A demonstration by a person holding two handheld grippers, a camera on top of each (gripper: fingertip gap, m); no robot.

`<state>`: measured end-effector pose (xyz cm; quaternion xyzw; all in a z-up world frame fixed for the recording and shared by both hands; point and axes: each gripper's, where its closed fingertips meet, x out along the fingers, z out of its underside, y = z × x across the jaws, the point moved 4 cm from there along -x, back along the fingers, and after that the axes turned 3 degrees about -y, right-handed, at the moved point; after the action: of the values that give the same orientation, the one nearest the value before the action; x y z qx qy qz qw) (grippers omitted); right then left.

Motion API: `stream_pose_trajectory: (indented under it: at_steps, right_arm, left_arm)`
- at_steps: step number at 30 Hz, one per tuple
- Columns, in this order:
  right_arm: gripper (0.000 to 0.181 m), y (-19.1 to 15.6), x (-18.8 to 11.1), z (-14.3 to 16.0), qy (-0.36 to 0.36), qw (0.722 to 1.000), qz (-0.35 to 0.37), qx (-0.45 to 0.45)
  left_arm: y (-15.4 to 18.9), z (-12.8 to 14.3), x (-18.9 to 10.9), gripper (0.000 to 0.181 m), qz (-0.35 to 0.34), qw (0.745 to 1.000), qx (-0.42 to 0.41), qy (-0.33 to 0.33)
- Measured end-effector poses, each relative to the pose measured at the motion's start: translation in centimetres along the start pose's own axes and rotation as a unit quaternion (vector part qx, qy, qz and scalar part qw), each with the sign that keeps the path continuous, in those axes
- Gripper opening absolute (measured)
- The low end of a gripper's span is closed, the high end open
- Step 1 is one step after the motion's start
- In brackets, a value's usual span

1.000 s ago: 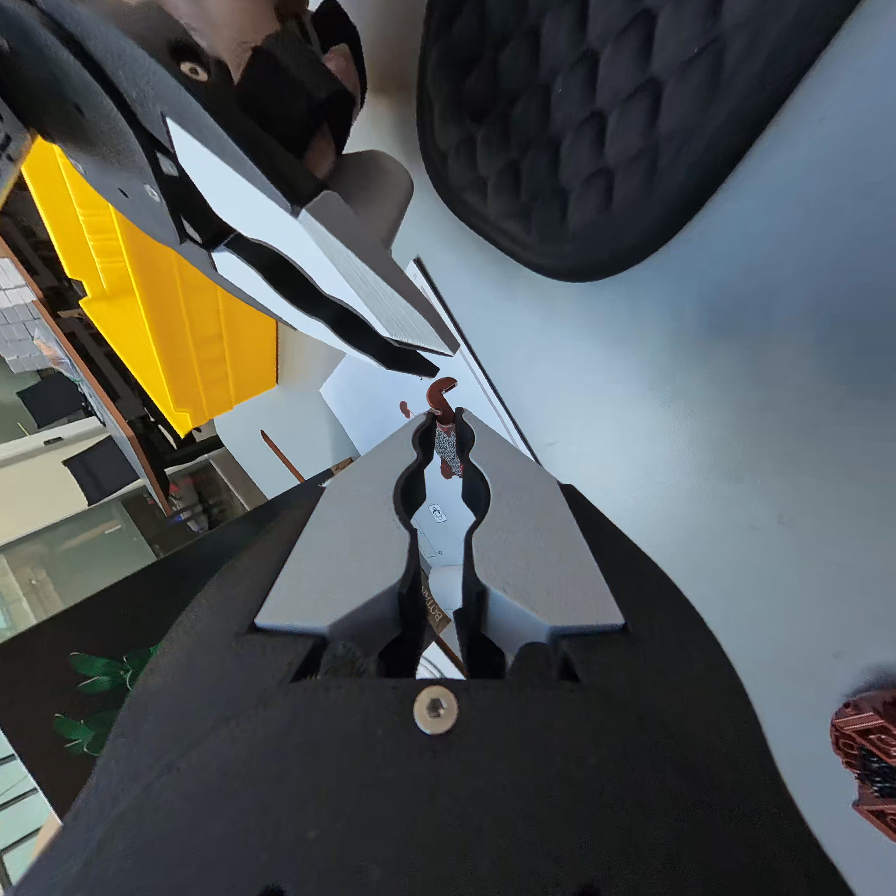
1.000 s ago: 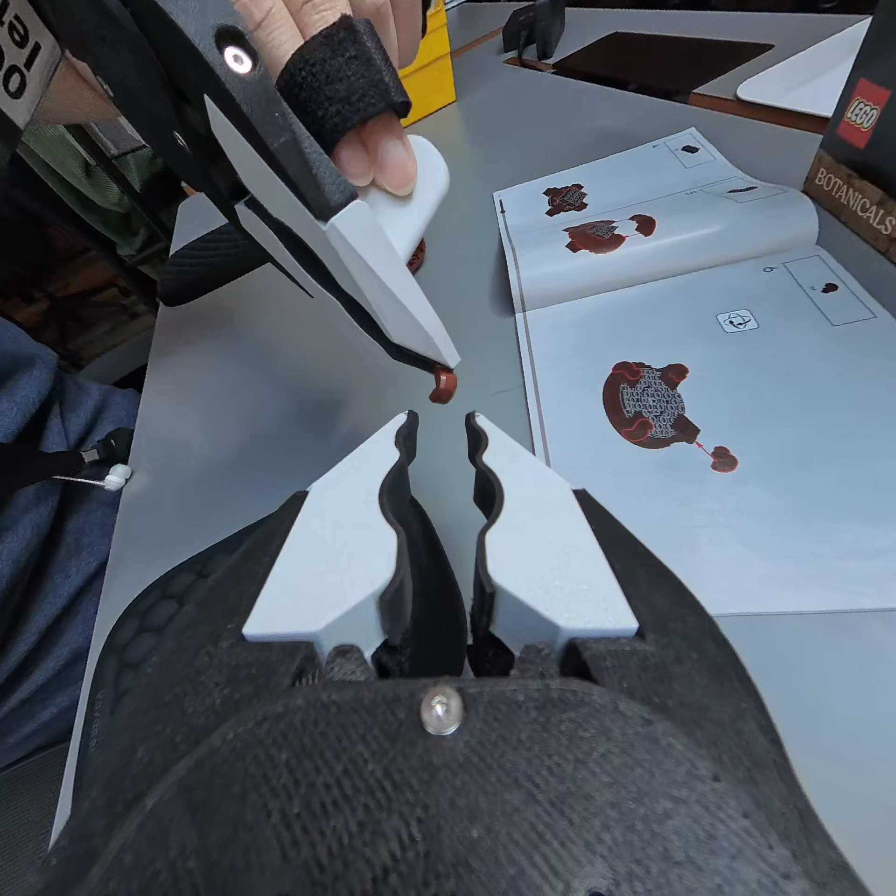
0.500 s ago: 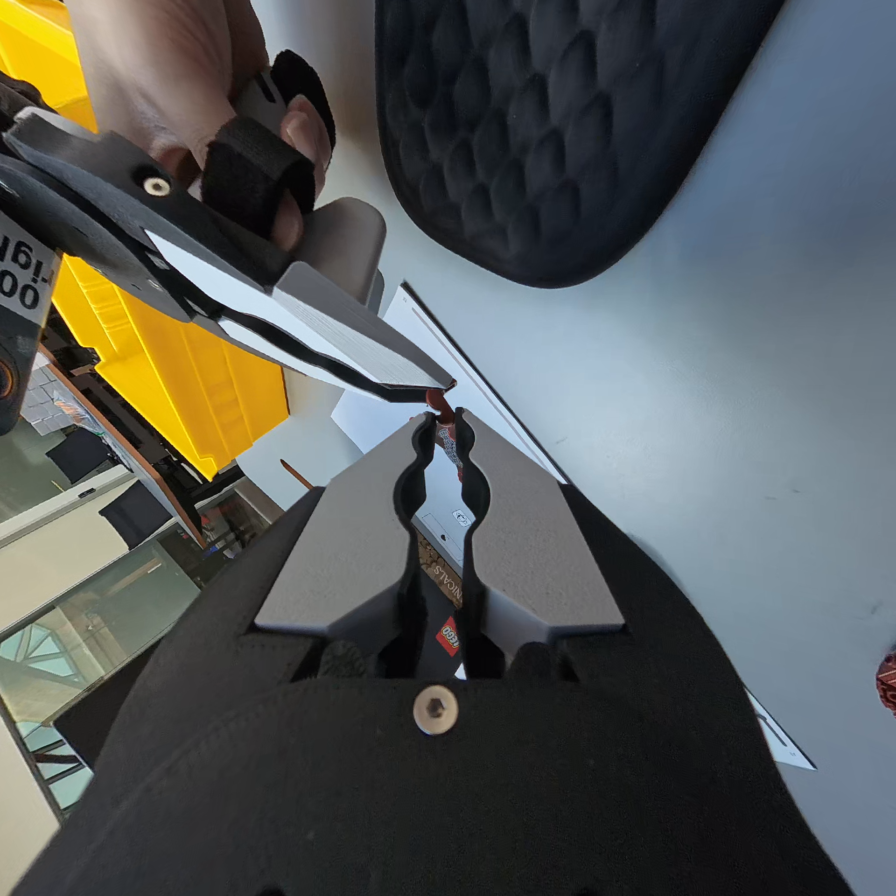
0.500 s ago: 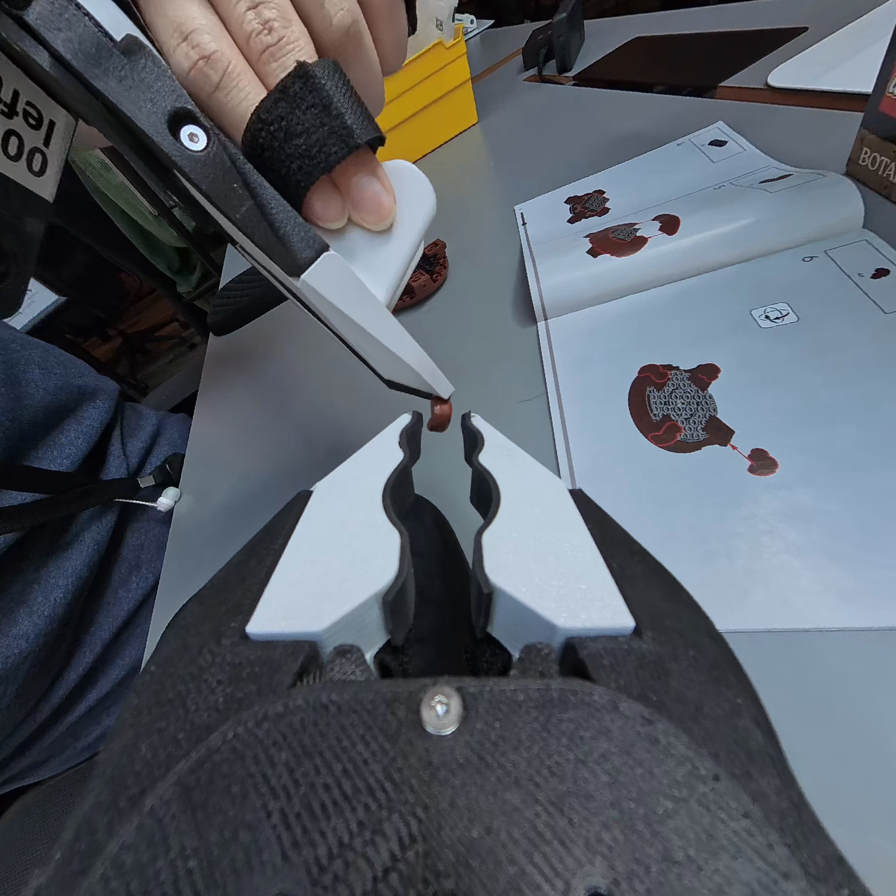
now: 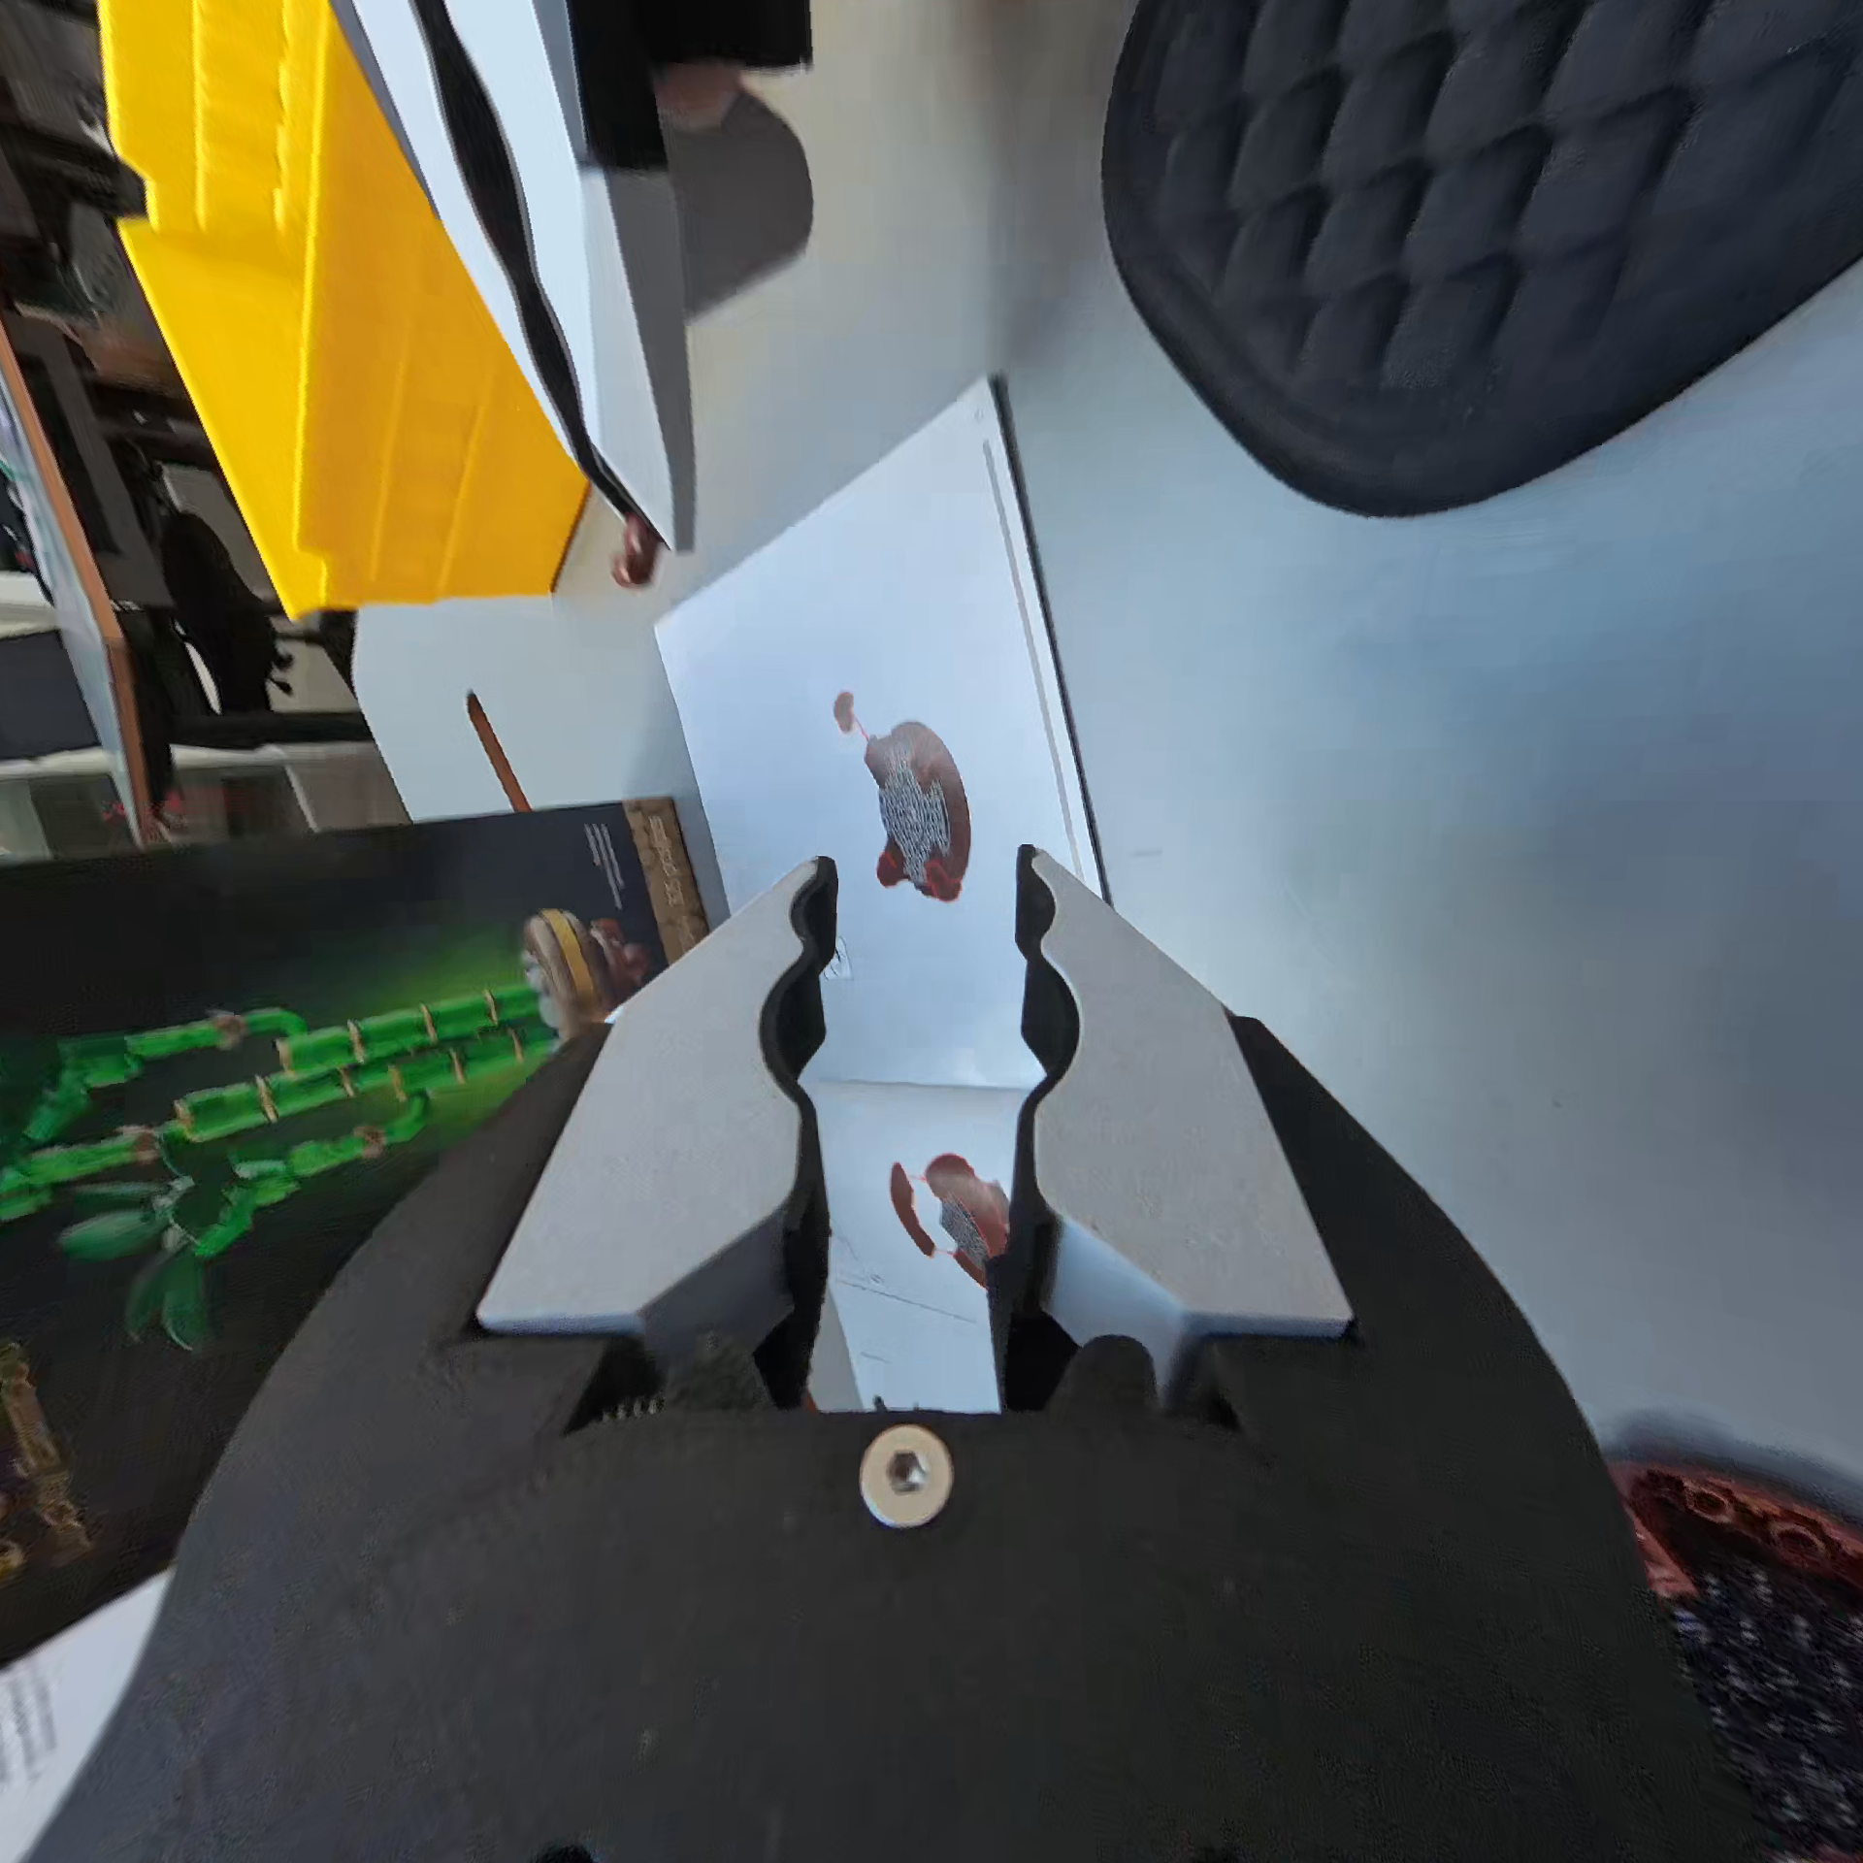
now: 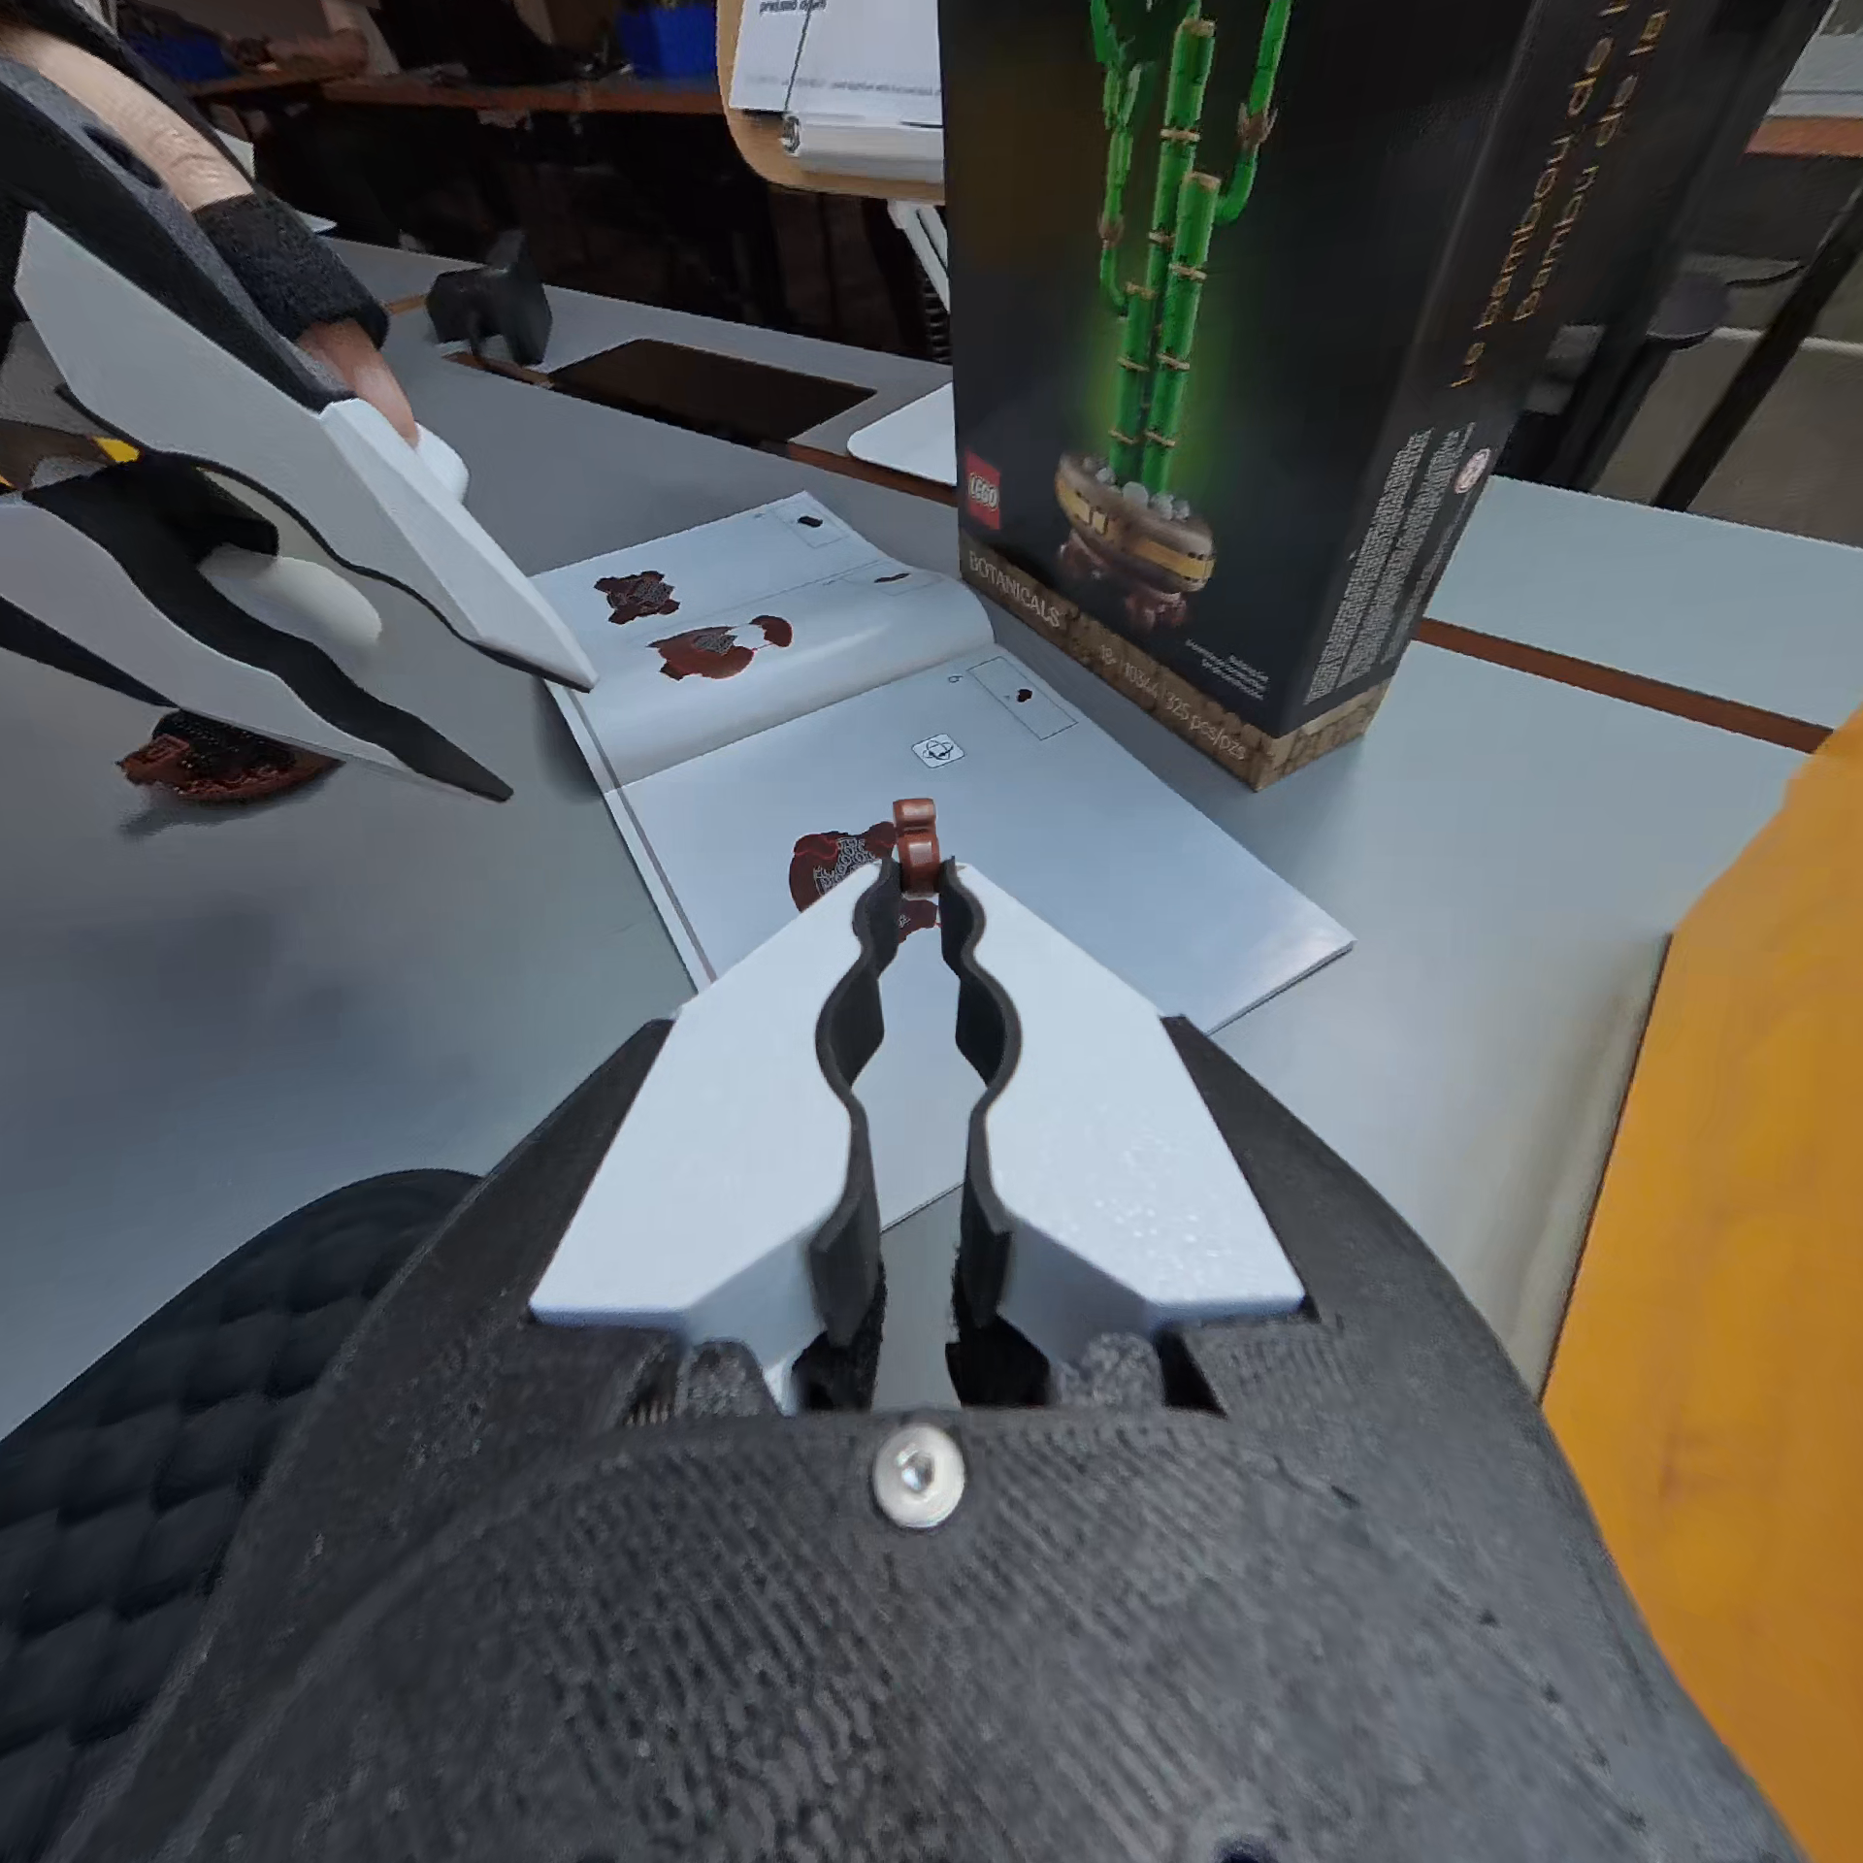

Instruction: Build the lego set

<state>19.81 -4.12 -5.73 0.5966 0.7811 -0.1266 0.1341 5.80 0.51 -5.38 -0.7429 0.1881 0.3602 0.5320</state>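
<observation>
In the left wrist view, I am holding my left hand-held gripper (image 5: pixel 922 877) released above the instruction booklet (image 5: pixel 877 645) on the desk (image 5: pixel 1462 806). In the right wrist view, my right hand-held gripper (image 6: pixel 917 875) is grasping a small brown lego piece (image 6: pixel 915 845) above the booklet, near the lego box (image 6: pixel 1260 353).

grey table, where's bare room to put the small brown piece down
Bare grey table lies between the open instruction booklet, the black quilted pad and the round brown lego base. It is crowded around the black bamboo-picture box and yellow bin.
</observation>
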Motion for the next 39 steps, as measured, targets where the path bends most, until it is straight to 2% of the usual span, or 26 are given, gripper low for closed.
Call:
stream_pose_trajectory:
  at_steps: [5,11,15,18,22,26,31,33,35,37,39]
  right_arm:
    - [0.006,0.9,0.6,1.3,-0.043,0.999,0.030,0.015]
    - [0.007,0.7,0.3,1.3,-0.048,0.998,-0.004,0.035]
    - [0.007,0.2,0.3,1.2,-0.045,0.997,-0.045,0.045]
    - [0.007,-1.7,0.3,0.9,-0.036,0.989,-0.138,0.051]
    - [0.007,-3.9,0.1,2.2,-0.098,0.970,-0.221,0.028]
    - [0.007,-4.7,0.7,3.6,-0.144,0.963,-0.229,0.005]
    - [0.007,-4.9,1.2,4.3,-0.160,0.960,-0.228,0.002]
    - [0.007,-5.0,1.3,4.3,-0.158,0.961,-0.229,0.001]
    - [0.007,-5.0,1.4,4.3,-0.157,0.961,-0.226,-0.002]
    - [0.007,-5.1,1.4,4.3,-0.158,0.961,-0.225,-0.002]
    - [0.007,-5.1,1.4,4.3,-0.158,0.963,-0.220,-0.008]
  left_arm:
    - [1.4,2.8,-1.7,0.035,0.024,0.994,-0.106,-0.024]
    - [3.1,3.7,-3.3,0.036,0.064,0.973,-0.223,-0.015]
    - [3.1,3.7,-4.0,0.035,0.071,0.968,-0.242,-0.016]
    - [3.4,3.6,-4.4,0.035,0.080,0.968,-0.239,-0.023]
    - [4.0,3.6,-4.8,0.034,0.084,0.965,-0.245,-0.023]
    - [4.3,3.7,-5.3,0.033,0.073,0.965,-0.252,-0.023]
    - [4.4,4.9,-5.9,0.034,0.068,0.956,-0.284,-0.036]
    - [4.3,6.0,-6.2,0.037,0.055,0.946,-0.314,-0.059]
    - [4.2,7.8,-6.7,0.041,0.032,0.926,-0.364,-0.097]
    - [4.8,9.2,-7.6,0.042,0.027,0.893,-0.435,-0.109]
    - [5.9,10.0,-8.4,0.056,0.037,0.853,-0.512,-0.094]
